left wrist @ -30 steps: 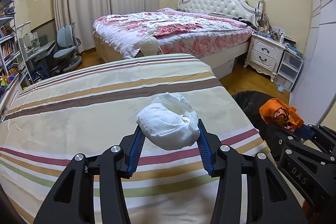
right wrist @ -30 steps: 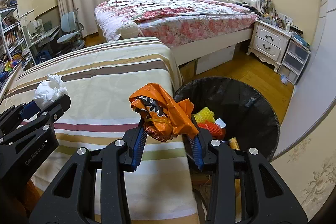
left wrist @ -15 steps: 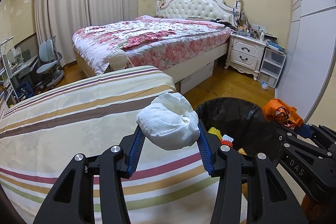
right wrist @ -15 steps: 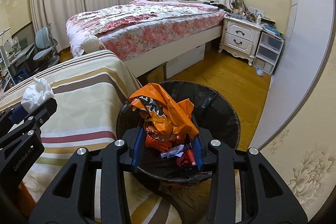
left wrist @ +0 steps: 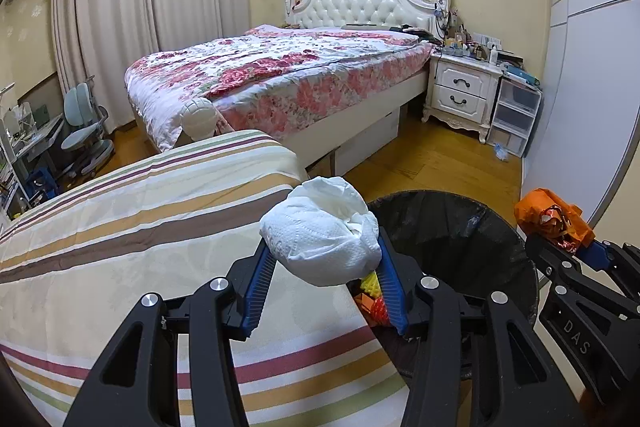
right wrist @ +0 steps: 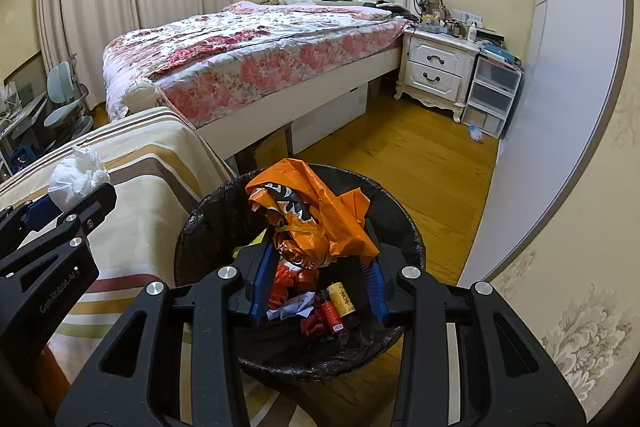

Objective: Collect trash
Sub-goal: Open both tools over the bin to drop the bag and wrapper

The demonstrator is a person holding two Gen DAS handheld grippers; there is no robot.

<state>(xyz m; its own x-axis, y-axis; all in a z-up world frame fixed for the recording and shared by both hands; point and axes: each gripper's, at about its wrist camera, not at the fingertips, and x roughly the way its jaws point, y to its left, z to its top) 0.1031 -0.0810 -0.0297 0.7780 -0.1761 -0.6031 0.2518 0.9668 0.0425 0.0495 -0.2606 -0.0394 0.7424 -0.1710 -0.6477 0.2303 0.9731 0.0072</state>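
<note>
Your right gripper (right wrist: 316,267) is clamped on the orange wrapper (right wrist: 308,211), hanging right over the open trash bin (right wrist: 404,227), so that's your nearer drop. Your left gripper (left wrist: 324,275) pinches the white tissue wad (left wrist: 320,243) at the striped bed's (left wrist: 120,227) edge, with the bin just to its right.

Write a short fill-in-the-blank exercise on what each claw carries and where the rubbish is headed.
1. The left claw is shut on a crumpled wad of ____ tissue paper.
2. The right claw grips a crinkled ____ plastic bag.
3. The plastic bag hangs above a round bin lined in ____ plastic.
4. The tissue wad is near the edge of a bed cover patterned with ____.

Missing words: white; orange; black; stripes
</note>
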